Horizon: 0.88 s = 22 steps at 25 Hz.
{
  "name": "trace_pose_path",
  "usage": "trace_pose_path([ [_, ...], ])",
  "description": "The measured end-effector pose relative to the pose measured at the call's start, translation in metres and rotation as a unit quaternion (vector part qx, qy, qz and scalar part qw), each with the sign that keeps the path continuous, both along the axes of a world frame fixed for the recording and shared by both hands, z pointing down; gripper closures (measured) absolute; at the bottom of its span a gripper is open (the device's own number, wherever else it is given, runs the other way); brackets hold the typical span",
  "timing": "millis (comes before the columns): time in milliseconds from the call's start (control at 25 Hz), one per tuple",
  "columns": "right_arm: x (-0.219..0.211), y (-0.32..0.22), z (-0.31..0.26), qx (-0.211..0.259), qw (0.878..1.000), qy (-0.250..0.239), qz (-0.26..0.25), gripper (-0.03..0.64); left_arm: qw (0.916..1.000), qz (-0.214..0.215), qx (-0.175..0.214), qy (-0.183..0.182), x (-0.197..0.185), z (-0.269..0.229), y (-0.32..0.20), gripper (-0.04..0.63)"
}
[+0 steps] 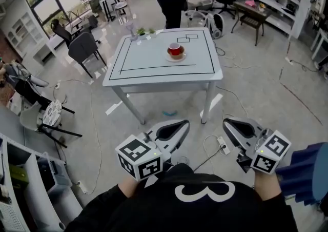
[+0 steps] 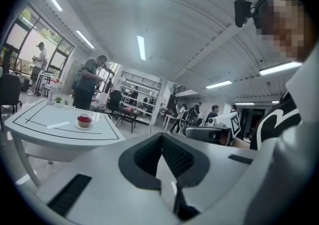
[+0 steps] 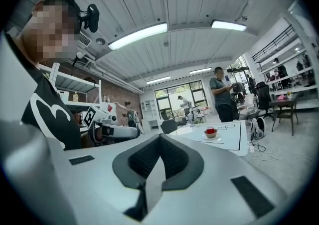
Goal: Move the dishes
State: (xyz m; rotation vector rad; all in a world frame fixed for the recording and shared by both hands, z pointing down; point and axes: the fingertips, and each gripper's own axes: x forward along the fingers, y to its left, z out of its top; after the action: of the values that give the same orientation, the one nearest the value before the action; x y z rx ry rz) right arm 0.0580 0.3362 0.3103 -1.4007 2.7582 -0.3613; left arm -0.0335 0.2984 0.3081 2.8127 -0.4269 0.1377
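The red cup (image 1: pixel 175 49) sits on its saucer (image 1: pixel 167 57), as far as I can make out from here, near the middle of the white surface (image 1: pixel 148 66), inside the black outline. My left claw (image 1: pixel 177 127) and right claw (image 1: pixel 233 127) hang well short of it, both closed and empty.

The right gripper (image 3: pixel 160 138) is holding its jaws pressed together with nothing between them; beyond them a red cup (image 3: pixel 211 130) is sitting on a saucer (image 3: pixel 211 136) on the white table (image 3: pixel 230 142), a person (image 3: pixel 220 97) standing behind it
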Motion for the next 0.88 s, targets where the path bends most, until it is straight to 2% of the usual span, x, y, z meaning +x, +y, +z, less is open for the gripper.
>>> trace_pose_path([
  [200,0.009,-0.002,-0.006,0.008,1.0,-0.024,0.013,0.596,1.0,-0.003,-0.001,0.0,0.004,-0.002,-0.001,0.592],
  [400,0.012,-0.005,-0.011,0.015,0.999,-0.028,0.011,0.411,0.9999,-0.011,0.001,-0.002,0.004,-0.006,-0.003,0.592],
  [640,0.024,-0.022,-0.01,0.018,0.999,-0.031,0.025,0.274,0.9995,-0.031,0.0,-0.007,-0.001,-0.006,-0.018,0.592],
  [880,0.029,-0.047,0.003,0.003,0.999,-0.031,0.02,0.25,0.9983,-0.054,-0.016,-0.014,-0.009,0.004,-0.045,0.592],
])
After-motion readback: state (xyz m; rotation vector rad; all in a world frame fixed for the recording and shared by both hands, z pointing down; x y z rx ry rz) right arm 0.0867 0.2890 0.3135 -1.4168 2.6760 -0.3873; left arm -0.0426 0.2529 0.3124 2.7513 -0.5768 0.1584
